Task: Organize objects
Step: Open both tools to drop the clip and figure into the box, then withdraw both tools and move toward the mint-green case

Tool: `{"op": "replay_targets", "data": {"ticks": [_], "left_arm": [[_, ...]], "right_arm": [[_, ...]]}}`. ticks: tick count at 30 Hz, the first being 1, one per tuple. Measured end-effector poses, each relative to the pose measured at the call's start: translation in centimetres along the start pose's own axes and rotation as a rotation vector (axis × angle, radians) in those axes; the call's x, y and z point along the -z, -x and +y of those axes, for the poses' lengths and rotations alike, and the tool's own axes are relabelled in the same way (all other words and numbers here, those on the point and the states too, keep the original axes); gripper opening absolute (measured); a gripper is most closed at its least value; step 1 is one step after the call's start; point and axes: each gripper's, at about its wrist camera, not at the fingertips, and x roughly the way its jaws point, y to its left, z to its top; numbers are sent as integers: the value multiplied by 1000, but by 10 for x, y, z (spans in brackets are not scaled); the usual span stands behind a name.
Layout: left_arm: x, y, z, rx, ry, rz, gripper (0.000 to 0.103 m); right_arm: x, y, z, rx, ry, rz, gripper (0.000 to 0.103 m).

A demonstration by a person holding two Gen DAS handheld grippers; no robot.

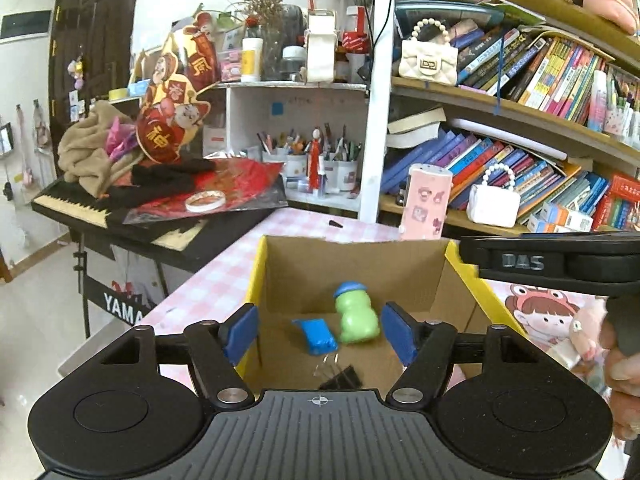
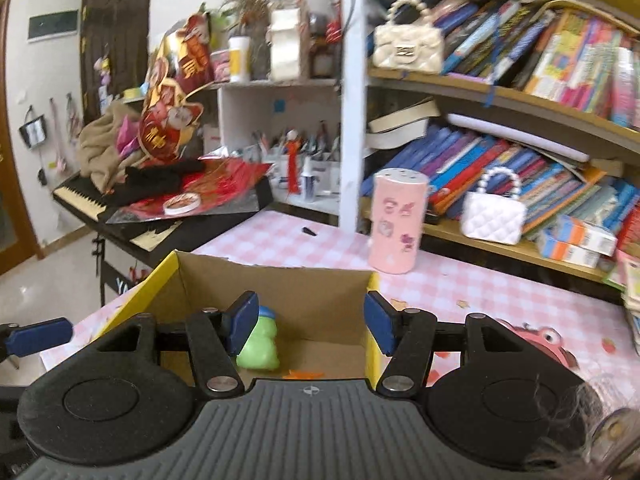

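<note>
Cardboard box on the pink checked table already collects a green bottle, blue packet and binder clips; left gripper and right gripper hover wide, empty.

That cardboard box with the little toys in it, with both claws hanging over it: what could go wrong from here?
Both claws, left and right, are open and empty above the cardboard box.

1. They are close together, so they might bump each other.
2. A finger could catch the box's wall and shove it across the checked tablecloth.
3. The pink canister stands just behind the box; a pushed box might tip it.
</note>
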Motion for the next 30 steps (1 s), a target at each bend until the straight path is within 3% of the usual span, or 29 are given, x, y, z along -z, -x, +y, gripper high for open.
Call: {"op": "replay_targets", "data": {"ticks": [8,18,30], "left_arm": [[32,36,8,-8,13,32,76],[73,62,3,1,4,112,76],[103,82,-16,61,-54,157,82]], "right_arm": [[42,50,2,83,-48,16,56],[114,93,17,136,-47,123,56],[157,126,23,218,-61,168,60]]}}
